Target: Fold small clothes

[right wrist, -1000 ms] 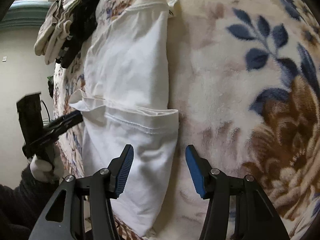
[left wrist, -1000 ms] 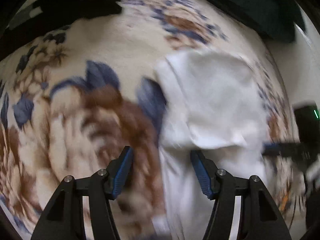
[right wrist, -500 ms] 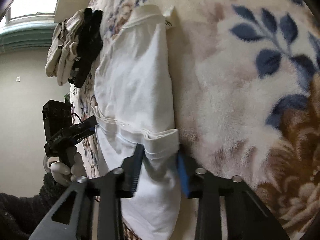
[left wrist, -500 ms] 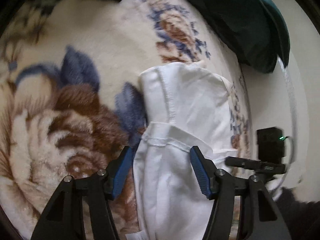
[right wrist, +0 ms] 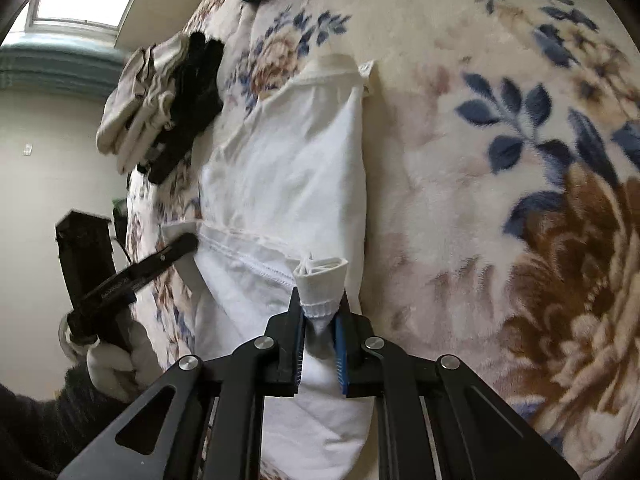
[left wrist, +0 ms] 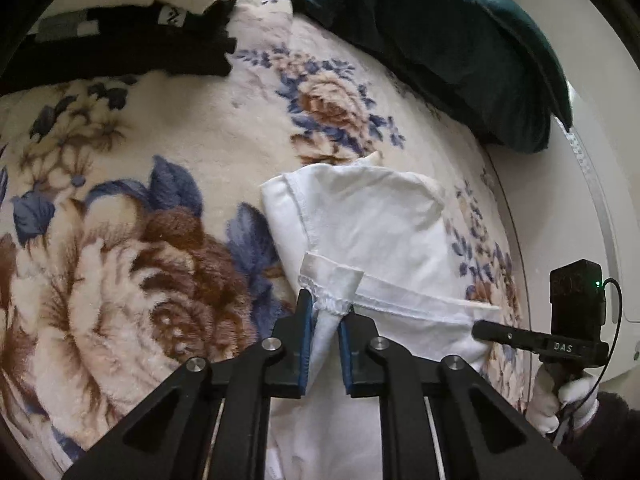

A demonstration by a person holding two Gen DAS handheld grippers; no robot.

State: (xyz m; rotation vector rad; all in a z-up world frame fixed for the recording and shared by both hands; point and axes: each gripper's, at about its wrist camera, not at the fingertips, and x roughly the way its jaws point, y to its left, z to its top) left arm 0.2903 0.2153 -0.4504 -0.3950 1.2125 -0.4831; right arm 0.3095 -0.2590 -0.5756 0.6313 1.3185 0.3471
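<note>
A white garment [left wrist: 372, 220] lies folded lengthwise on the floral blanket [left wrist: 120, 240]. A hemmed layer crosses it in the middle. My left gripper [left wrist: 325, 312] is shut on one end of that hemmed edge, at the garment's side. My right gripper [right wrist: 320, 312] is shut on the other end of the edge, where the cloth [right wrist: 288, 168] bunches up between the blue pads. Each gripper shows from the side in the other's view, the right one [left wrist: 520, 336] and the left one [right wrist: 132, 276].
A pile of folded black and cream clothes [left wrist: 132, 28] lies at the blanket's far side; it also shows in the right wrist view [right wrist: 164, 108]. A dark green velvet cushion [left wrist: 440, 40] sits at the far end. The bed edge and a white wall [left wrist: 560, 240] are close by.
Both grippers came down onto the hemmed edge of the white garment and closed on it. The right one shut first, then the left. The cloth is now pinched up.
</note>
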